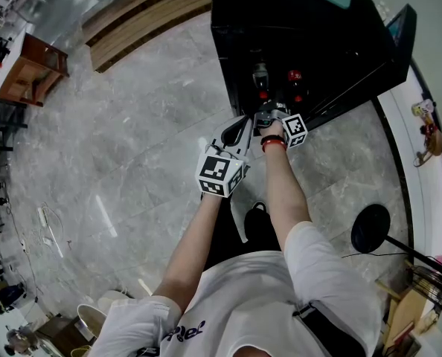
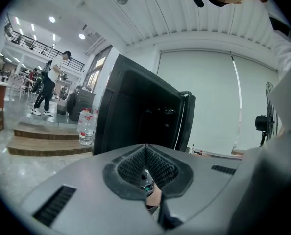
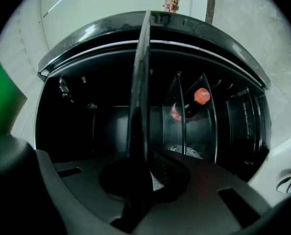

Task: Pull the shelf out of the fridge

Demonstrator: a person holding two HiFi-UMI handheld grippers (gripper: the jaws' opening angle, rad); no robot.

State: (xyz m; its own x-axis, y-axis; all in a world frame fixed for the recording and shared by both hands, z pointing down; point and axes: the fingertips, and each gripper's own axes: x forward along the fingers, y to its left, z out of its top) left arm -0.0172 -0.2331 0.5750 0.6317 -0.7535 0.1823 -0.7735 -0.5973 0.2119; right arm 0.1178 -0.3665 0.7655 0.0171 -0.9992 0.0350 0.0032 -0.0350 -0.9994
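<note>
While the right gripper [image 3: 143, 176] is clamped on the front edge of the shelf [image 3: 140, 82], the shelf runs back into the open fridge [image 1: 295, 43], next to a red-capped bottle [image 3: 198, 101]. Left gripper [image 2: 146, 174]: jaws together, empty, just outside the fridge.

Water btls [image 2: 85, 127], fan [image 2: 264, 123], wood steps [image 2: 40, 142]

The person wears a white short-sleeved T-shirt [image 1: 280, 296] with dark blue lettering on the chest, black trousers [image 1: 228, 236] and a black shoe [image 1: 257, 213]. A red wristband [image 1: 274, 143] circles the right wrist. The left gripper [image 1: 238, 129] and right gripper [image 1: 266, 114] are grey with black ribbed pads [image 2: 128, 168], each bearing a white cube [image 1: 221, 174] with black square markers.
</note>
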